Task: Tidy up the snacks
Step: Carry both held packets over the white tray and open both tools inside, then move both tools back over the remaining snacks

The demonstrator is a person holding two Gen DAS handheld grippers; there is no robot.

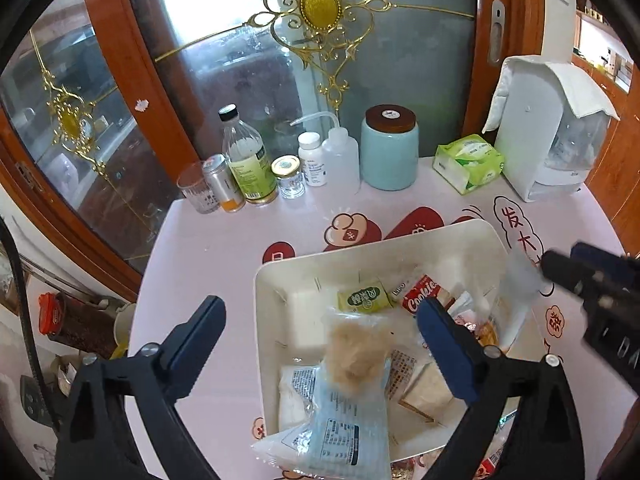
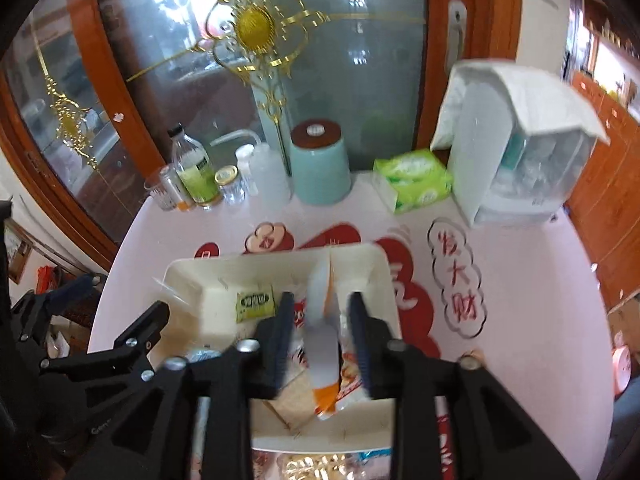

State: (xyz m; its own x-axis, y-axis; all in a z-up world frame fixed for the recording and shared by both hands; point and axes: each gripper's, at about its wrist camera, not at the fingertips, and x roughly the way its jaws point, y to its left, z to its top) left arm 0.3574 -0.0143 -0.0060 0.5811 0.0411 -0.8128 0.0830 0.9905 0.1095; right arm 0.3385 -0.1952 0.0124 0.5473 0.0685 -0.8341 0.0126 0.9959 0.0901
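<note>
While the left gripper stands with its fingers wide apart, a clear packet with a pale fluffy filling is between them over the white bin, and no pad presses on it. Between the narrower fingers of the right gripper is a blurred white and orange packet, with a gap on each side. Beyond both pairs of fingertips lie a green packet and a red cookie pack inside this bin.
</note>
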